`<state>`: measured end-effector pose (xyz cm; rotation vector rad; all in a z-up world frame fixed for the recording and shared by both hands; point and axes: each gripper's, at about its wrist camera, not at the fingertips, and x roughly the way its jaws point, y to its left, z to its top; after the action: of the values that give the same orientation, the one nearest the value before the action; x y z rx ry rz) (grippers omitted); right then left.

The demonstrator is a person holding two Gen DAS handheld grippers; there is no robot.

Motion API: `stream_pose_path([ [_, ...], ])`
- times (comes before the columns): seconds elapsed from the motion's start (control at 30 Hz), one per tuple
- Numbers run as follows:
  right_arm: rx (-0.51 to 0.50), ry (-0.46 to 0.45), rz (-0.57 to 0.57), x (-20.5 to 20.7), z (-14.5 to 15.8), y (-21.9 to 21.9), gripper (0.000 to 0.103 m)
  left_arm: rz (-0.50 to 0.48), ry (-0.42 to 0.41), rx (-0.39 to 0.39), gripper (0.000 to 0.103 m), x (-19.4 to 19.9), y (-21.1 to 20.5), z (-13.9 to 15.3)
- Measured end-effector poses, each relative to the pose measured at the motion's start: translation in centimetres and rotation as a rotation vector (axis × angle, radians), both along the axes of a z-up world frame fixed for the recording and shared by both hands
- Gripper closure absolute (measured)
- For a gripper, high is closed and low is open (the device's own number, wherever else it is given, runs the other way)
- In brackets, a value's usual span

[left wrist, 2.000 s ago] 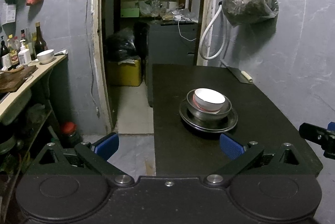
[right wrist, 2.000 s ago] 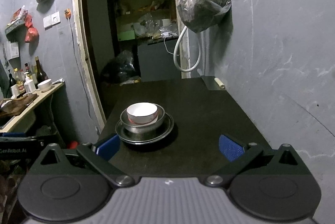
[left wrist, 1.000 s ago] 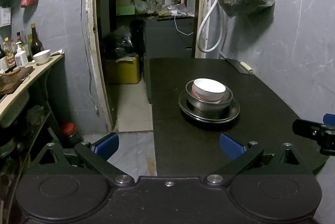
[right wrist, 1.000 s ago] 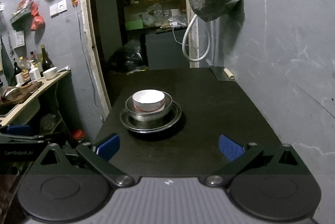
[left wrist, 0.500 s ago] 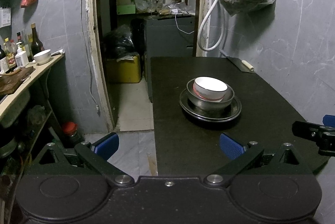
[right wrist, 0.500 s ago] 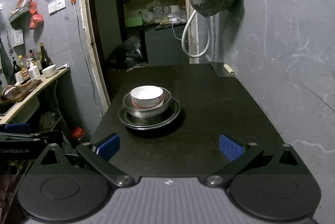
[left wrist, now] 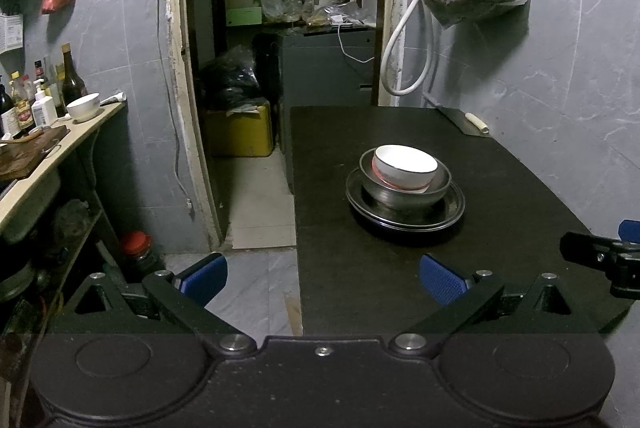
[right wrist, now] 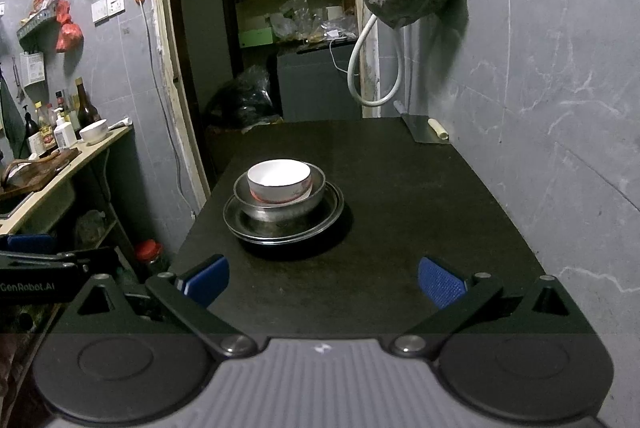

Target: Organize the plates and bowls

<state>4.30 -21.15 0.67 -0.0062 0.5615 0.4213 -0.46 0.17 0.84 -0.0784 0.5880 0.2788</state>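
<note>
**A:** so where did the dishes sit?

**B:** all in one stack on the black table (right wrist: 420, 196). The white bowl (right wrist: 279, 180) sat inside a metal bowl (right wrist: 316, 188), and that sat on a metal plate (right wrist: 334, 214), toward the table's left edge, near the doorway side.

**A:** and the claws?

**B:** both spread wide with nothing in them. The left gripper (left wrist: 322, 278) hung back at the near left corner, one blue pad over the floor. The right gripper (right wrist: 323, 280) was over the near end of the table, well short of the stack.
</note>
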Motion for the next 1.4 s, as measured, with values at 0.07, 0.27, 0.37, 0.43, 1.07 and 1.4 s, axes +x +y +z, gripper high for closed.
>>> stream_pose_path([
  [0.07, -0.001, 0.001, 0.001, 0.06, -0.01, -0.02, 0.000, 0.000, 0.000, 0.000, 0.001, 0.00, 0.01, 0.01],
  [0.27, -0.003, 0.005, 0.001, 0.19, -0.09, -0.03, 0.000, 0.004, 0.003, 0.000, 0.001, -0.03, 0.17, -0.12],
  [0.37, -0.002, 0.002, 0.000, 0.26, -0.09, -0.06, 0.000, 0.005, 0.004, 0.001, 0.001, 0.05, 0.16, -0.18],
  [0.43, -0.002, 0.004, -0.001, 0.26, -0.16, -0.11, 0.000, 0.005, 0.005, 0.001, 0.001, 0.05, 0.24, -0.22],
  [1.07, -0.001, 0.006, 0.001, 0.43, -0.14, -0.17, 0.000, 0.007, 0.008, 0.002, 0.001, 0.13, 0.26, -0.15],
  [1.4, -0.004, 0.004, 0.004, 0.48, -0.09, -0.13, 0.000, 0.009, 0.009, 0.002, 0.001, 0.08, 0.42, -0.17],
])
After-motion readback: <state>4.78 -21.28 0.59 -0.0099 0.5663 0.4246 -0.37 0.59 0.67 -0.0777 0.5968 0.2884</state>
